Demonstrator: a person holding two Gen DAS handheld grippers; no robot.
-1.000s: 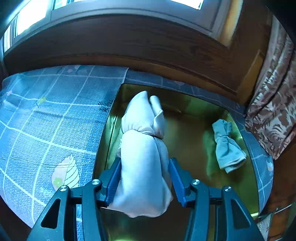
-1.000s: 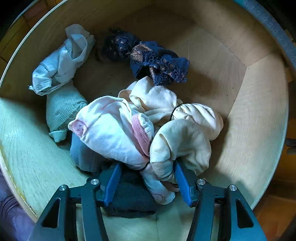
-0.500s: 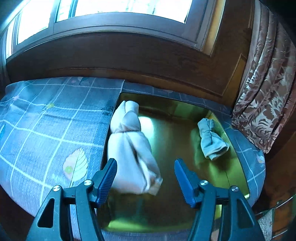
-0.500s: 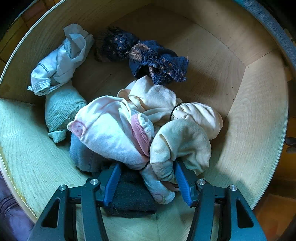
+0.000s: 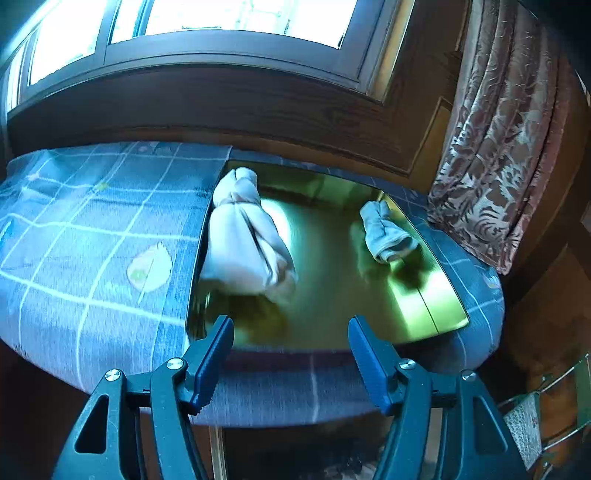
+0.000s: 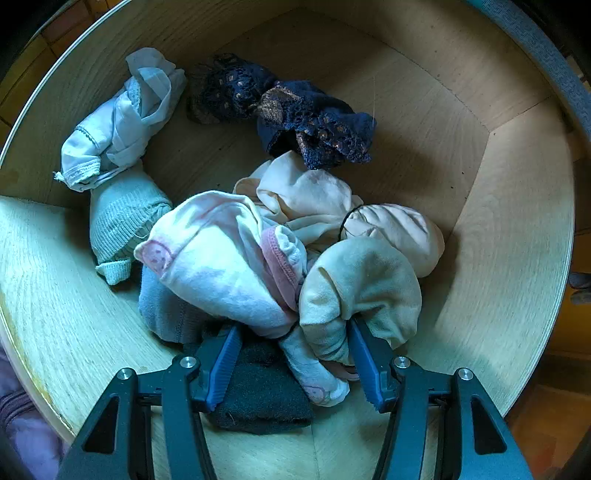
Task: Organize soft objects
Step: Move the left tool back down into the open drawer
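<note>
A: Now, left hand-held gripper (image 5: 291,354) is released, nothing between its jaws. We log the knotted white sock bundle (image 5: 245,240) lying free in the shallow gold tray (image 5: 424,310), up against the tray's left edge.

B: Agreed. The bundle lies ahead of that gripper and slightly left, long axis running away from us, knot toward the far end. A smaller grey-blue sock bundle (image 5: 386,232) sits well apart, by the tray's right edge.

A: Right hand-held gripper (image 6: 293,354)?

B: Pointing steeply down into the round wooden bin (image 6: 517,258), jaws partly spread over the pile. The cream sock ball (image 6: 360,291) touches the right pad; a pink-trimmed white sock (image 6: 221,258) lies between. We cannot tell whether anything is truly clamped.

A: So the right is nearer the next item, we judge.

B: Surface: tray on a checked blue cloth (image 5: 92,240) over the bench. Wood panelling, window (image 5: 221,18), patterned curtain (image 5: 498,147) behind.
</note>
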